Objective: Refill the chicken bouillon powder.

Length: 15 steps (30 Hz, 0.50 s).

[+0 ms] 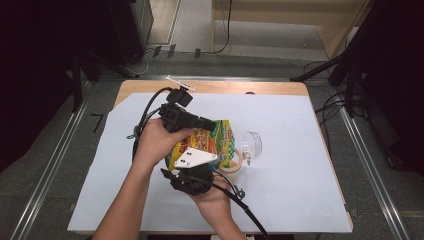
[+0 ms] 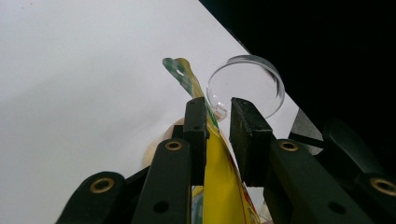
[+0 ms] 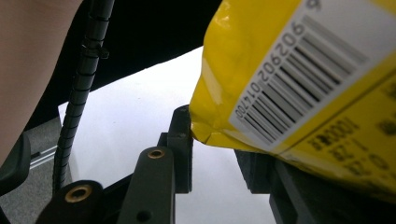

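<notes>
Figure: snack bag (image 1: 207, 142) held upright at the table's (image 1: 300, 200) centre, above a tub (image 1: 233, 169) whose clear lid (image 1: 251, 145) lies just right. My left gripper (image 2: 219, 119) stands narrowly apart astride the bag's upper edge, one pad touching it. My right gripper (image 3: 219, 154) meets the near lower corner; I cannot tell whether it clamps. The bag's long axis runs between both claws.
</notes>
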{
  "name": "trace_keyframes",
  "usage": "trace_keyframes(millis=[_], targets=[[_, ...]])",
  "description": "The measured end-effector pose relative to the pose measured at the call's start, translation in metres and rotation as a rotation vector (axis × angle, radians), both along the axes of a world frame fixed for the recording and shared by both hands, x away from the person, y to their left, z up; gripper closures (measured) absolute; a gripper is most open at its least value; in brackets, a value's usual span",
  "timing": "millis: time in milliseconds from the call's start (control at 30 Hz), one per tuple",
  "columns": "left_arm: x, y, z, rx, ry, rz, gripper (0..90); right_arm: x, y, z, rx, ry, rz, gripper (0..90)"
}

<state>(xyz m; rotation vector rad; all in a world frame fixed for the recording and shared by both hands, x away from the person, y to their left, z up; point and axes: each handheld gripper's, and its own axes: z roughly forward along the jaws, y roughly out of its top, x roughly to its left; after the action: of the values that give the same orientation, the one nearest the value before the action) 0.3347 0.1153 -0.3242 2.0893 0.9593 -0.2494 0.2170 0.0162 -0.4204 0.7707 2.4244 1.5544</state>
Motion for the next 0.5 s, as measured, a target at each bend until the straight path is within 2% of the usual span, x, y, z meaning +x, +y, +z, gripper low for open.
trace_keyframes(millis=[300, 500], targets=[[-0.0006, 0.0003, 0.0006, -0.001, -0.003, 0.003, 76.4, -0.0006, 0.0002, 0.0008, -0.005, -0.009, 0.0, 70.0], [-0.0007, 0.0003, 0.001, -0.002, -0.004, 0.003, 76.3, 0.0007, 0.0002, 0.0017, 0.001, 0.018, 0.007, 70.0]])
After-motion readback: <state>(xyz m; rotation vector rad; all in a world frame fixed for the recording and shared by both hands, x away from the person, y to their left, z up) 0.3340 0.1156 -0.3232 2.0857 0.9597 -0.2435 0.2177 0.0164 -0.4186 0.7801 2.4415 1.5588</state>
